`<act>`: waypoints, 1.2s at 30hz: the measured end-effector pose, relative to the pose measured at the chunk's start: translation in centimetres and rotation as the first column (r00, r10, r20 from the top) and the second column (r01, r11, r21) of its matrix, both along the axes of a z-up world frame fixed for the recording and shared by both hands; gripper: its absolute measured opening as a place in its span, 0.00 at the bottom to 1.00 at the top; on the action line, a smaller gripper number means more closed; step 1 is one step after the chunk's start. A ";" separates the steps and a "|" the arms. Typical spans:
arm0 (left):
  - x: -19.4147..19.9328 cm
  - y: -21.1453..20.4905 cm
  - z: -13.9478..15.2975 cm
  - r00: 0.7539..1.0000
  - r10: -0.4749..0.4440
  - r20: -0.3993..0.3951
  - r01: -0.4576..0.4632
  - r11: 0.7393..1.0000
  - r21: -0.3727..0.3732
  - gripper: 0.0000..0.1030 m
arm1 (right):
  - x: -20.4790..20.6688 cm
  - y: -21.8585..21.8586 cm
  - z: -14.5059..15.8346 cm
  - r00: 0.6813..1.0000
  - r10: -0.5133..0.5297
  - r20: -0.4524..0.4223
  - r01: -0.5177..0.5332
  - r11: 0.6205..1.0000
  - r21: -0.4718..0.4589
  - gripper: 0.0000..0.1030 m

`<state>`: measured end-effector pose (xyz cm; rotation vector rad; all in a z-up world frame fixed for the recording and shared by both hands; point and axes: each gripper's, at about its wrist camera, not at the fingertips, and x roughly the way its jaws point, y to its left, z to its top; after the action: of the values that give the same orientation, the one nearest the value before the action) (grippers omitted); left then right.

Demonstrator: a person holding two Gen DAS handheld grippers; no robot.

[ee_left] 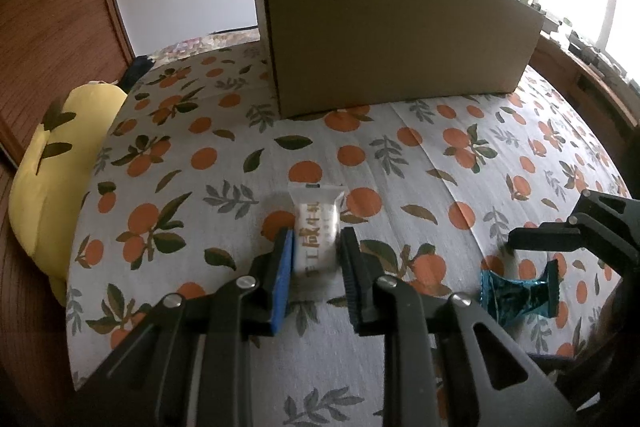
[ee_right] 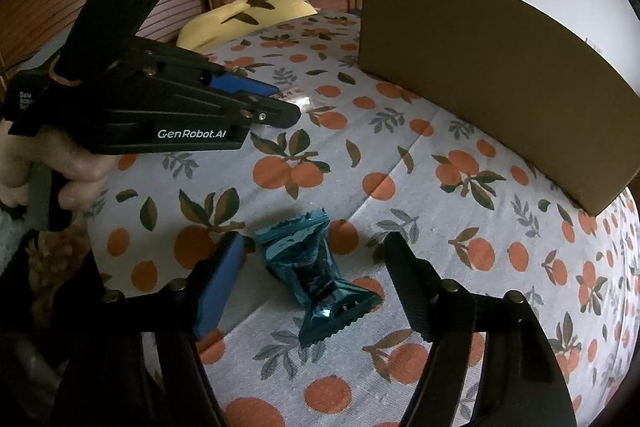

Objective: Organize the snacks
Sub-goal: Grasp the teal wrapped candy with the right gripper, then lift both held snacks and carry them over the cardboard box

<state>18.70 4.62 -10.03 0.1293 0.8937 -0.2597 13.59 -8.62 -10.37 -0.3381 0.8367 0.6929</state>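
The cardboard box (ee_left: 396,39) stands at the far side of the orange-print tablecloth (ee_left: 420,155), its plain tall wall facing both cameras and its opening out of sight. That wall is the main hazard — a snack carried low would strike the side and drop short, so each lift needs to clear the top edge before release.

The left gripper (ee_left: 316,259) has its jaws narrow around the white candy packet (ee_left: 316,227), the blue pad touching one long side and the black finger at or just beside the other. Only the near half of the packet sits between the pads; the far sealed end sticks out past the fingertips. With so little gripped, and on a slick wrapper, the packet could pivot or slide out during the lift.

The right gripper (ee_right: 316,267) stands wide, its fingers on either side of the teal foil candy (ee_right: 320,275), not touching it. The candy lies askew to the jaws, so closing now may catch a crimped end and twist it loose — or pinch the cloth underneath. The two grippers work near each other and could collide.
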 end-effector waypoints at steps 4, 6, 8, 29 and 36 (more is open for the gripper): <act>-0.8 0.2 0.4 1.000 0.004 0.019 -0.003 1.000 -0.017 0.19 | -0.2 -0.3 0.2 1.000 0.005 0.006 -0.005 1.000 0.015 0.42; -1.3 0.2 0.7 1.000 0.004 0.031 -0.003 1.000 -0.026 0.19 | -0.4 -0.5 0.4 1.000 -0.006 0.007 0.006 1.000 0.020 0.31; -1.9 0.3 1.1 0.999 0.009 0.045 -0.007 0.999 -0.046 0.19 | -0.5 -0.6 0.4 1.000 -0.021 0.007 0.021 1.000 0.022 0.30; -6.1 -2.8 6.2 0.984 -0.049 0.170 0.072 0.989 -0.129 0.19 | -2.3 -8.0 6.7 0.971 -0.221 0.091 0.197 0.955 0.220 0.23; -6.4 -2.7 8.3 0.976 -0.032 0.215 0.066 0.986 -0.155 0.19 | -2.3 -10.0 9.2 0.955 -0.265 0.133 0.227 0.942 0.247 0.23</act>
<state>12.34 1.96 -1.73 0.0281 0.6553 -0.3564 11.29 -18.59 -1.19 -0.0770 0.6207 0.5121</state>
